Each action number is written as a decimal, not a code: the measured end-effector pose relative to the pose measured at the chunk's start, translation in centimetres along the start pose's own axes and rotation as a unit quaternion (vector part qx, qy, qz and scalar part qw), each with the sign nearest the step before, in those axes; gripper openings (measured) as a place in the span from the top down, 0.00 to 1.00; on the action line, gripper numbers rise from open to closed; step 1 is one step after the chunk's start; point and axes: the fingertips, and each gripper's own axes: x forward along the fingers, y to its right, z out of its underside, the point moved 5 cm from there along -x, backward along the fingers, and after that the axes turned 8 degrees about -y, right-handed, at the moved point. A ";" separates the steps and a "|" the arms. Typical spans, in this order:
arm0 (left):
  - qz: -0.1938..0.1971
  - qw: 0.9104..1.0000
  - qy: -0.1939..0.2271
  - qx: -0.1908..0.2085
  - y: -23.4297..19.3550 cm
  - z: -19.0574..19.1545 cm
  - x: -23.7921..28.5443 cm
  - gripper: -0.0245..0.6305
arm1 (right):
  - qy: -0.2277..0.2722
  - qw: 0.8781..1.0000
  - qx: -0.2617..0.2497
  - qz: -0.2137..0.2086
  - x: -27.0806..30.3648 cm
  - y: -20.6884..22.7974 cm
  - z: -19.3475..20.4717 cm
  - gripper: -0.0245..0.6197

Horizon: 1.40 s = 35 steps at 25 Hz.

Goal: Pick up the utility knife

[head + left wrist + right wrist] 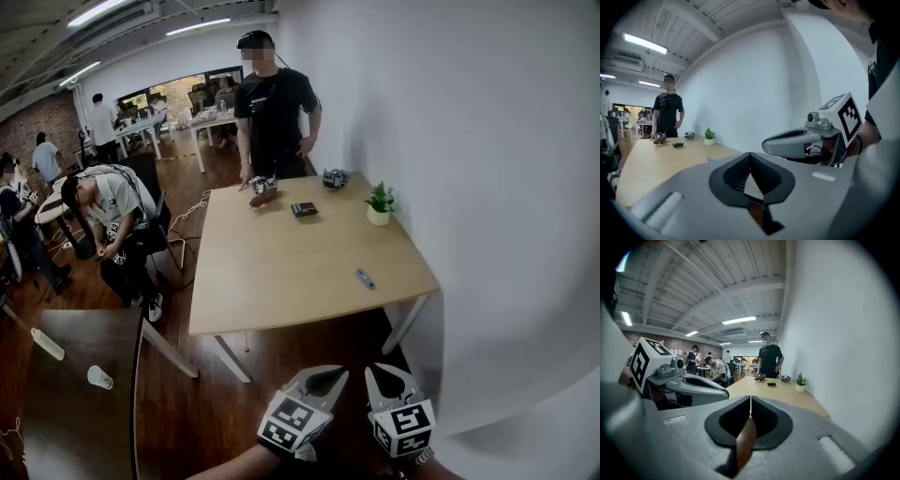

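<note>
The utility knife [365, 278], small and blue-grey, lies near the right front edge of the light wooden table [281, 272]. In the left gripper view the knife [708, 159] is a tiny speck on the table, far beyond the jaws. Both grippers hang low in front of the table, over the dark floor and well short of the knife. My left gripper [325, 375] [750, 153] is shut with nothing in it. My right gripper [389, 373] [750, 398] is beside it, also shut and empty.
A person [272, 108] stands at the table's far end, one hand on a brown object [262, 193]. Also on the table are a black box [304, 209], a small potted plant [380, 203] and a grey gadget [335, 178]. A white wall [487, 187] runs along the right. A seated person [108, 211] is at the left.
</note>
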 end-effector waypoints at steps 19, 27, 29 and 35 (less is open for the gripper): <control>0.005 1.000 -0.007 0.010 -11.0 -2.3 6.9 0.94 | -0.024 0.999 0.014 0.016 11.6 5.4 -3.1 0.89; 0.007 0.999 -0.040 -0.007 -15.5 -2.5 14.1 0.94 | -0.052 0.998 0.032 0.011 18.6 12.1 -2.5 0.82; 0.009 0.998 -0.052 -0.016 -16.6 -2.4 16.2 0.94 | -0.064 0.997 0.033 0.009 20.5 13.9 -2.3 0.81; 0.011 0.996 -0.079 -0.036 -20.4 -2.5 22.4 0.94 | -0.097 0.995 0.024 0.002 26.5 19.1 -1.8 0.79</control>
